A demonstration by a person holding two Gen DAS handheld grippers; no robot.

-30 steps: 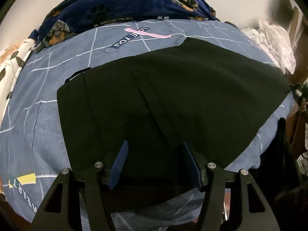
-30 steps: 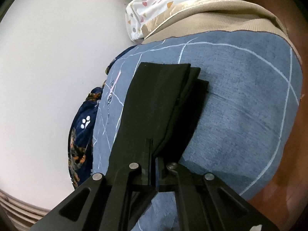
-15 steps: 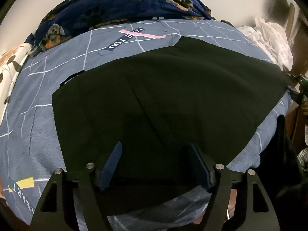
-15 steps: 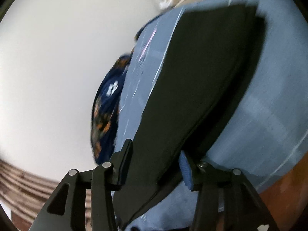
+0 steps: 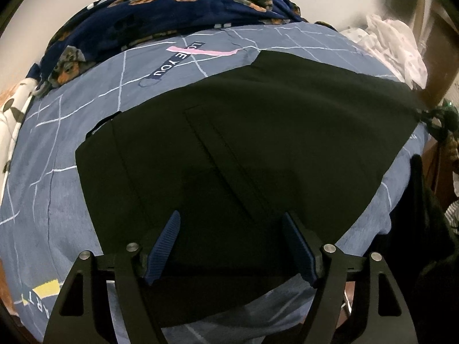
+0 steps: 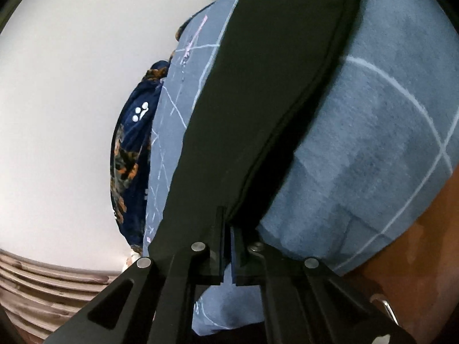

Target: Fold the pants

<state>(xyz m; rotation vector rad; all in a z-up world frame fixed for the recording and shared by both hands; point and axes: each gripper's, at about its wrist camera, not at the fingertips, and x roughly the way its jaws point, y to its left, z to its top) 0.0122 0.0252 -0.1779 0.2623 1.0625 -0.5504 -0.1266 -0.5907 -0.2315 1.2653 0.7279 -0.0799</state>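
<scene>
While hovering low over the waist end of the flat black fabric pants (image 5: 258,149), left gripper (image 5: 232,246) spread wide, grasping nothing, likely poised to pin or pick up that end. Ahead and beneath: blue grid-patterned bed cover (image 5: 57,186) carrying the pants. Over on the right, right gripper (image 6: 226,246) clenched on the stacked leg hems, raised off the cover, probably ready to carry them toward the waist.

Pants (image 5: 258,143) flat on bedspread (image 5: 57,200) – blanket (image 5: 172,8) behind, crumpled cloth (image 5: 396,46) far right
</scene>
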